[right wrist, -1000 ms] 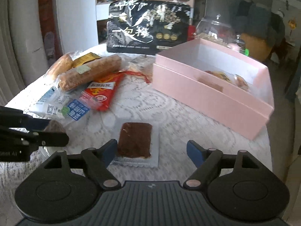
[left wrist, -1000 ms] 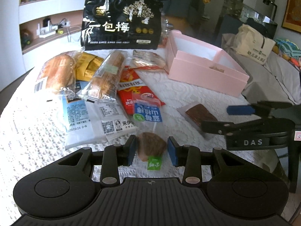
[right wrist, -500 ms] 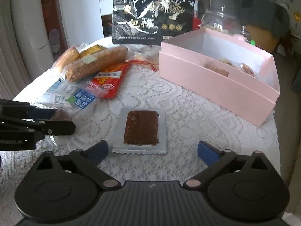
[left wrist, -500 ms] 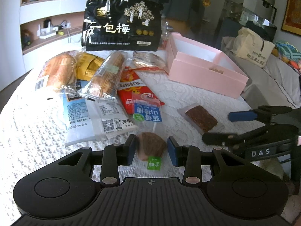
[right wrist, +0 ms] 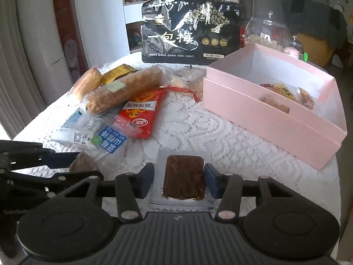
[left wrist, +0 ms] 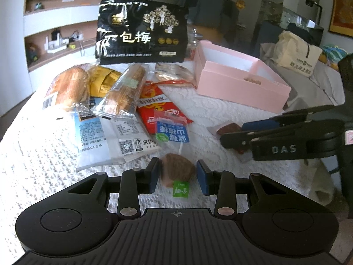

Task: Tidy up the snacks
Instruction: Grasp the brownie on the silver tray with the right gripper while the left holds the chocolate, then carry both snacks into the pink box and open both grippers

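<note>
My left gripper (left wrist: 177,175) is shut on a brown hawthorn lollipop (left wrist: 176,172) in clear wrap with a blue label, low over the white lace tablecloth (left wrist: 44,154). My right gripper (right wrist: 179,177) has closed around a flat brown snack bar in a silver packet (right wrist: 184,174); its pads touch the packet's sides. The same packet shows behind the right gripper's fingers (left wrist: 253,132) in the left wrist view (left wrist: 227,129). An open pink box (right wrist: 275,110) with a few snacks inside stands at the right, also in the left wrist view (left wrist: 240,86).
A pile of snacks lies at the left: two bread loaves (left wrist: 123,90), a red packet (left wrist: 158,108), a yellow packet (left wrist: 103,79) and white wrappers (left wrist: 123,141). A big black bag (left wrist: 141,35) stands at the back. The table's right edge (right wrist: 337,187) is close.
My right gripper moved forward over the silver packet and closed from wide open onto its sides. The left gripper stayed shut on the lollipop, almost still.
</note>
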Demonstrator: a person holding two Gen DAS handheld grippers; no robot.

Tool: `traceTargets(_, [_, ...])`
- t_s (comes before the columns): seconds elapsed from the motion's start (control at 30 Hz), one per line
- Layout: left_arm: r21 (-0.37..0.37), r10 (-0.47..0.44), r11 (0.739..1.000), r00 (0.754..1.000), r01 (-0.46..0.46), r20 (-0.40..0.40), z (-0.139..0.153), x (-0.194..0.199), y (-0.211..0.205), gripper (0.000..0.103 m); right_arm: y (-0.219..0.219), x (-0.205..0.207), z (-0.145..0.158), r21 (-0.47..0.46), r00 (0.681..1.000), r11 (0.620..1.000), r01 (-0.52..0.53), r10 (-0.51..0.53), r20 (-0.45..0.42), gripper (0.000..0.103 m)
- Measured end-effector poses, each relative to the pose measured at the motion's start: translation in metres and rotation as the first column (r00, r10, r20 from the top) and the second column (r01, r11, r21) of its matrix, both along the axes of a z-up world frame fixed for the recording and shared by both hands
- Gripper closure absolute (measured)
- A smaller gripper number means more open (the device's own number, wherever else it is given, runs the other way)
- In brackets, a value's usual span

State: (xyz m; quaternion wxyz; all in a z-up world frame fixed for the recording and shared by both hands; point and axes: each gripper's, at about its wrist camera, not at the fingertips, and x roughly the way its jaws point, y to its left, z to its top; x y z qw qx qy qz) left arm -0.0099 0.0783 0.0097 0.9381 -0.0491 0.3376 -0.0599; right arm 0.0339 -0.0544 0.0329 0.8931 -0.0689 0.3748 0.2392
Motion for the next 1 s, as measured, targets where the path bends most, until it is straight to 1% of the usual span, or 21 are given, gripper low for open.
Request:
traceTargets(0.07, [0.018, -0.006, 1.000, 1.000, 0.006, 0.000, 0.000, 0.000, -0.002, 0.061, -0.002, -0.007, 0.004, 0.007, 1.000, 1.000, -0.010, 0.010, 0.005, 0.057])
traceTargets(0.13, [0.019, -0.004, 1.000, 1.000, 0.004, 0.000, 0.000, 0.000, -0.002, 0.061, -0.005, -0.015, 0.009, 0.005, 1.000, 1.000, -0.016, 0.016, 0.025, 0.058])
traceTargets(0.23, [-0.035, 0.008, 0.999, 1.000, -0.008, -0.017, 0.004, 0.000, 0.000, 0.063, -0.015, -0.029, 0.018, 0.004, 0.998, 1.000, -0.010, 0.010, 0.056, 0.058])
traceTargets(0.33, [-0.090, -0.048, 0.995, 0.999, 0.047, -0.012, 0.007, -0.006, -0.007, 0.063, -0.032, -0.040, 0.024, 0.002, 0.998, 1.000, 0.021, -0.021, 0.065, 0.058])
traceTargets(0.43, [-0.097, -0.121, 0.988, 0.993, 0.120, -0.004, 0.010, -0.012, -0.025, 0.063, -0.053, -0.051, 0.025, -0.008, 0.995, 0.998, 0.068, -0.067, 0.074, 0.058])
traceTargets(0.53, [-0.112, -0.206, 0.972, 0.979, 0.205, 0.004, 0.015, -0.015, -0.045, 0.063, -0.075, -0.059, 0.025, -0.012, 0.990, 0.993, 0.121, -0.119, 0.075, 0.058])
traceTargets(0.6, [-0.102, -0.243, 0.964, 0.970, 0.244, 0.025, 0.023, -0.015, -0.055, 0.063, -0.090, -0.064, 0.029, -0.006, 0.985, 0.988, 0.154, -0.153, 0.084, 0.058])
traceTargets(0.67, [-0.075, -0.269, 0.959, 0.961, 0.273, 0.056, 0.035, -0.011, -0.063, 0.063, -0.103, -0.065, 0.037, 0.009, 0.979, 0.984, 0.179, -0.179, 0.102, 0.058])
traceTargets(0.73, [-0.043, -0.291, 0.954, 0.952, 0.296, 0.099, 0.055, 0.004, -0.067, 0.063, -0.113, -0.061, 0.054, 0.032, 0.971, 0.981, 0.189, -0.192, 0.142, 0.058])
traceTargets(0.77, [-0.029, -0.295, 0.953, 0.947, 0.301, 0.126, 0.069, 0.016, -0.068, 0.063, -0.115, -0.055, 0.065, 0.037, 0.965, 0.980, 0.193, -0.197, 0.176, 0.058])
traceTargets(0.83, [-0.031, -0.295, 0.952, 0.941, 0.304, 0.166, 0.092, 0.047, -0.066, 0.063, -0.119, -0.038, 0.089, 0.041, 0.946, 0.978, 0.203, -0.207, 0.251, 0.058])
traceTargets(0.87, [-0.051, -0.288, 0.952, 0.941, 0.301, 0.176, 0.101, 0.065, -0.065, 0.063, -0.120, -0.026, 0.100, 0.047, 0.936, 0.977, 0.209, -0.214, 0.281, 0.058])
traceTargets(0.9, [-0.081, -0.278, 0.952, 0.946, 0.294, 0.168, 0.108, 0.091, -0.062, 0.063, -0.121, -0.011, 0.109, 0.055, 0.928, 0.975, 0.217, -0.224, 0.298, 0.058])
traceTargets(1.0, [-0.169, -0.213, 0.959, 0.972, 0.228, 0.104, 0.117, 0.164, -0.060, 0.063, -0.126, 0.042, 0.122, 0.081, 0.919, 0.963, 0.256, -0.269, 0.288, 0.057])
